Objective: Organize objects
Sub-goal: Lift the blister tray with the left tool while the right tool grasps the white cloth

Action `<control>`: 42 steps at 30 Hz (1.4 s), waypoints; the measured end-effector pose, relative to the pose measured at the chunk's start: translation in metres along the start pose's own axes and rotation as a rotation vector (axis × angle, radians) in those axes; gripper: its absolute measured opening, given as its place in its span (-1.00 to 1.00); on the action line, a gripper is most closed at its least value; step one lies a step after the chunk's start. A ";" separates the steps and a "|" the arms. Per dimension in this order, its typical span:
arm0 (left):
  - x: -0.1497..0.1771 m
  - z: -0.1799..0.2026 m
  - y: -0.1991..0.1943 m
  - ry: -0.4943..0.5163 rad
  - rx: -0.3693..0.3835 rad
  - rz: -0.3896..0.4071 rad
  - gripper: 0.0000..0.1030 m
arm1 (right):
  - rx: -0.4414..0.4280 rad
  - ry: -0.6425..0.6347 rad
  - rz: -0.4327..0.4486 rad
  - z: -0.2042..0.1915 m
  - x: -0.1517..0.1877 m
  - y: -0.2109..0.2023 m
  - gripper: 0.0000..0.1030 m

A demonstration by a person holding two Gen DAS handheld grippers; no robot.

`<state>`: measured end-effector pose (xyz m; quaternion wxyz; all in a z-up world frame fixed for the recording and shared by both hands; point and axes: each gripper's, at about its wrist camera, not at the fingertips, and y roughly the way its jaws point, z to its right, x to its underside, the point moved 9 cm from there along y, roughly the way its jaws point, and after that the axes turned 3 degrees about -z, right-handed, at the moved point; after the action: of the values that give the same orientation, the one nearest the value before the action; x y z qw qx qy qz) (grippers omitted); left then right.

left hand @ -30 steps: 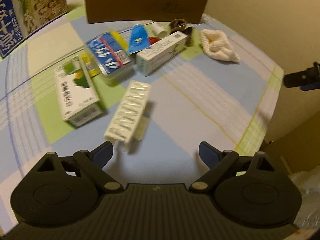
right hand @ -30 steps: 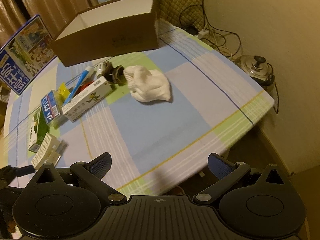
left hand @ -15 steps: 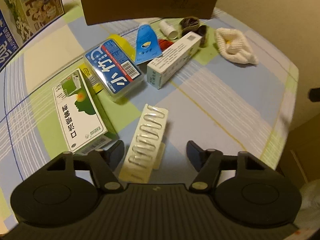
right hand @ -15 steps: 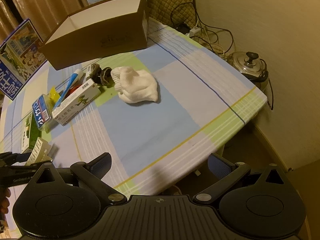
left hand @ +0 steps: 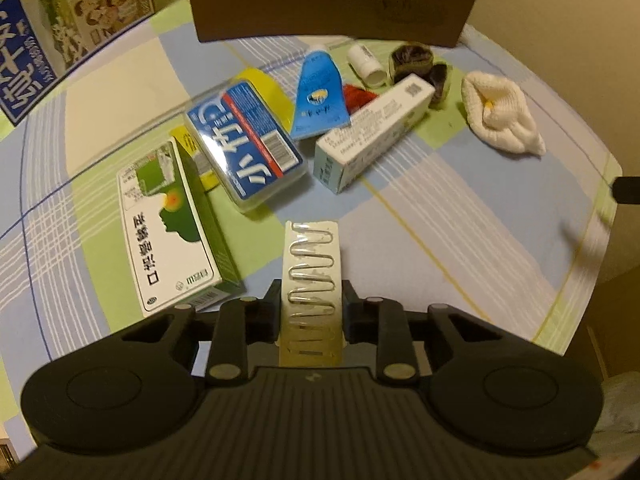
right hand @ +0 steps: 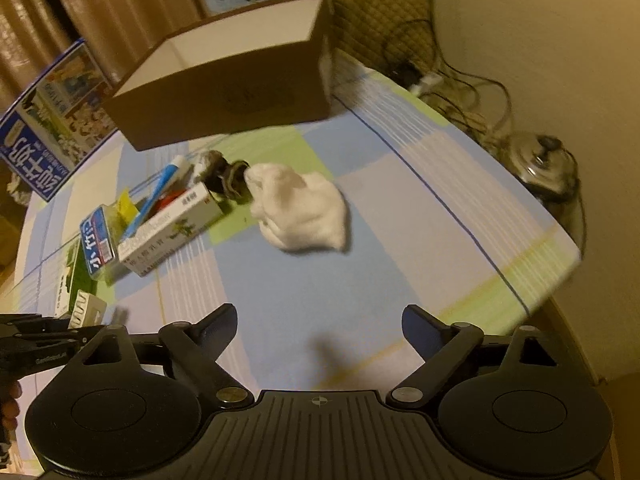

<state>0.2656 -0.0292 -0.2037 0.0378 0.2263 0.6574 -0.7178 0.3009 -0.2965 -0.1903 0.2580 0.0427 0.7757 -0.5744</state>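
Fingers of the left gripper (left hand: pixel 311 312) press against both long edges of a pale blister strip (left hand: pixel 311 280), clamping it near its rear half. The strip's long axis runs straight ahead along the fingers, its free end pointing away from the camera toward the cluster of packages on the checked tablecloth (left hand: pixel 460 208). A silvery zigzag line winds down its clear face. Whether the strip rests on the cloth or sits just above it cannot be told.

Left of the strip lies a green and white box (left hand: pixel 168 224), its long axis angled slightly off the strip's. Beyond it a blue and white packet (left hand: pixel 244 144) lies partly over something yellow. A long white carton (left hand: pixel 372 132) lies diagonally further right, with a blue tube (left hand: pixel 318 100) just beside it, its white cap end hidden behind. A white cloth bundle (left hand: pixel 500 120) sits apart to the right. A brown cardboard box (left hand: pixel 332 0) stands at the far side of the table, open on top as the right wrist view shows.

The right gripper (right hand: pixel 318 324) hangs over the blue part of the cloth near the table's edge, its fingers spread wide with nothing between them. At the left margin of that view the left gripper and the strip's end appear.
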 end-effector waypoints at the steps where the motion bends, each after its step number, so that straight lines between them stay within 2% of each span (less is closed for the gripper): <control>1: -0.003 0.000 -0.003 -0.012 -0.002 0.008 -0.55 | -0.012 -0.019 0.009 -0.002 -0.006 0.003 0.66; 9: -0.033 -0.005 -0.022 -0.068 -0.026 0.061 -0.55 | -0.065 -0.127 0.028 -0.015 -0.054 0.046 0.60; 14: -0.054 -0.006 -0.028 -0.097 -0.033 0.085 -0.55 | -0.084 -0.171 0.010 -0.024 -0.072 0.073 0.41; 19: -0.071 -0.001 -0.026 -0.113 -0.031 0.096 -0.55 | -0.060 -0.210 -0.038 -0.025 -0.074 0.097 0.04; 20: -0.074 0.001 -0.025 -0.115 -0.030 0.097 -0.54 | -0.068 -0.210 -0.046 -0.025 -0.073 0.100 0.02; 21: -0.077 0.002 -0.024 -0.116 -0.030 0.097 -0.55 | -0.079 -0.217 -0.042 -0.025 -0.073 0.101 -0.10; 22: -0.079 0.004 -0.023 -0.115 -0.030 0.098 -0.54 | -0.088 -0.229 -0.037 -0.025 -0.074 0.100 -0.37; 23: -0.081 0.005 -0.023 -0.114 -0.031 0.098 -0.54 | -0.103 -0.242 -0.034 -0.026 -0.074 0.099 -0.48; 25: -0.085 0.006 -0.022 -0.115 -0.029 0.098 -0.54 | -0.120 -0.255 -0.028 -0.026 -0.075 0.094 -0.82; 26: -0.087 0.007 -0.022 -0.114 -0.028 0.098 -0.54 | -0.123 -0.254 -0.028 -0.025 -0.076 0.092 -0.89; 34: -0.112 0.010 -0.029 -0.107 -0.025 0.122 -0.54 | -0.178 -0.244 0.040 -0.020 -0.098 0.048 -0.92; 42: -0.158 0.003 -0.043 -0.089 -0.025 0.169 -0.54 | -0.237 -0.303 0.161 -0.039 -0.151 0.001 -0.92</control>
<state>0.3913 -0.0653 -0.1042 0.1302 0.2482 0.6424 -0.7133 0.4180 -0.2259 -0.1156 0.4201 -0.0131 0.7843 -0.4563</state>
